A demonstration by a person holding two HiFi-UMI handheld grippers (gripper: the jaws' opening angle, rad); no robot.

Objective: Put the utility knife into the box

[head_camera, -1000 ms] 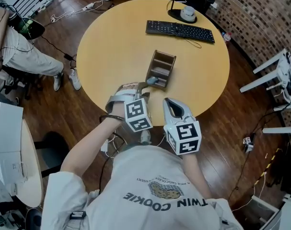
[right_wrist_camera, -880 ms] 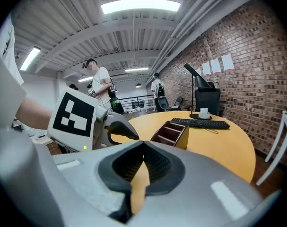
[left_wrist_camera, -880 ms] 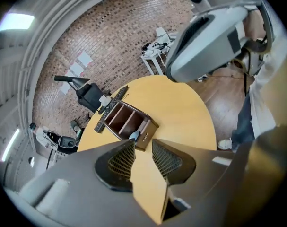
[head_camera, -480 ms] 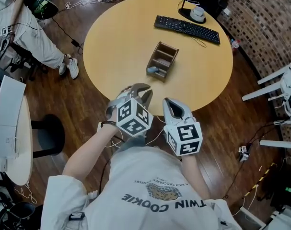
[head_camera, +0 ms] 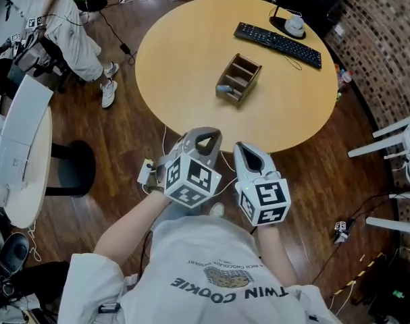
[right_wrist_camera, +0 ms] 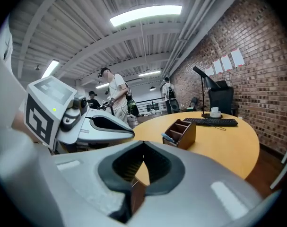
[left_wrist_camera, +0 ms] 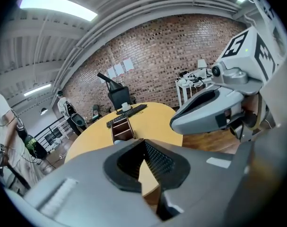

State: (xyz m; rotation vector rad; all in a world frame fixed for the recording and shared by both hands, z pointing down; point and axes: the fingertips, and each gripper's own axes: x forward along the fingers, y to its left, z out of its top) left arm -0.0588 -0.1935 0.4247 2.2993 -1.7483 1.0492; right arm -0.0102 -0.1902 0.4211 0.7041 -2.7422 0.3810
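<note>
The brown wooden box [head_camera: 239, 79] with its compartments stands on the round yellow table [head_camera: 184, 52]. A grey-blue utility knife [head_camera: 223, 88] lies in its near end and sticks out a little. My left gripper [head_camera: 206, 135] hangs off the table's near edge, above the floor. Its jaws have just been closing and now meet with nothing between them [left_wrist_camera: 144, 143]. Beside it, my right gripper [head_camera: 248, 155] is shut and empty too [right_wrist_camera: 143, 148]. From the right gripper view, the box [right_wrist_camera: 180, 133] and knife [right_wrist_camera: 169, 137] sit well ahead.
A black keyboard [head_camera: 277, 44] and a white cup [head_camera: 294, 24] lie at the table's far side. A person [head_camera: 56, 19] sits at upper left. A white table [head_camera: 22, 154] is at left, white furniture [head_camera: 394, 140] at right, a power strip [head_camera: 145, 174] on the floor.
Both grippers drew back from the box and off the table's near edge. The left gripper's jaws went from open to shut and it rolled; the knife stays in the box.
</note>
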